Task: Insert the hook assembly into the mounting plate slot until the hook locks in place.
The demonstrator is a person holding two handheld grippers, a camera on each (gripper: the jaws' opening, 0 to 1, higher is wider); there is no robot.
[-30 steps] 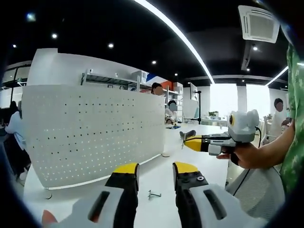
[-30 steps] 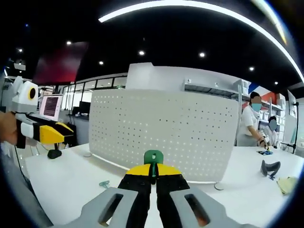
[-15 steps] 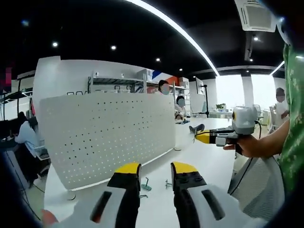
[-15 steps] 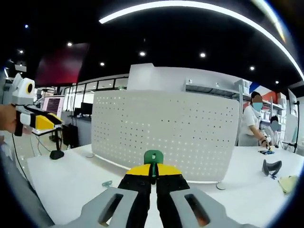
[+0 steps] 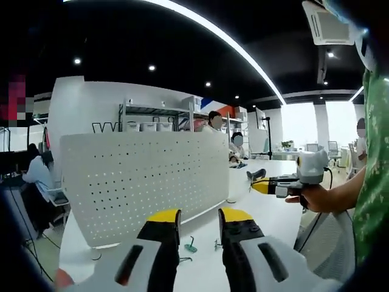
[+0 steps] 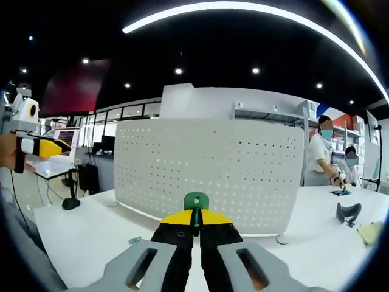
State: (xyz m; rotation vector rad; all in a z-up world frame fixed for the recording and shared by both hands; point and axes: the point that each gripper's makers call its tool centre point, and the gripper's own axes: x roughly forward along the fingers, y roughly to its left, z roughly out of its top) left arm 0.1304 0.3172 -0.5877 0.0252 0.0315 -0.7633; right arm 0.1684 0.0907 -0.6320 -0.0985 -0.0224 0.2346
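Clamping a green hook (image 6: pixel 196 201) between closed jaws, right tool (image 6: pixel 196 220) faces the white pegboard (image 6: pixel 209 173) across bare table (image 6: pixel 85 234); left tool (image 5: pixel 199 220) gapes empty over two loose hooks (image 5: pixel 191 246), no legible labels.

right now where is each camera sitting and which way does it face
Left gripper view: rides the left gripper, jaws open, facing the white pegboard and loose hooks on the table; the right gripper and the person's hand enter from the right.
Right gripper view: rides the right gripper, shut on a green hook, facing the pegboard.
Shared: pegboard, table.
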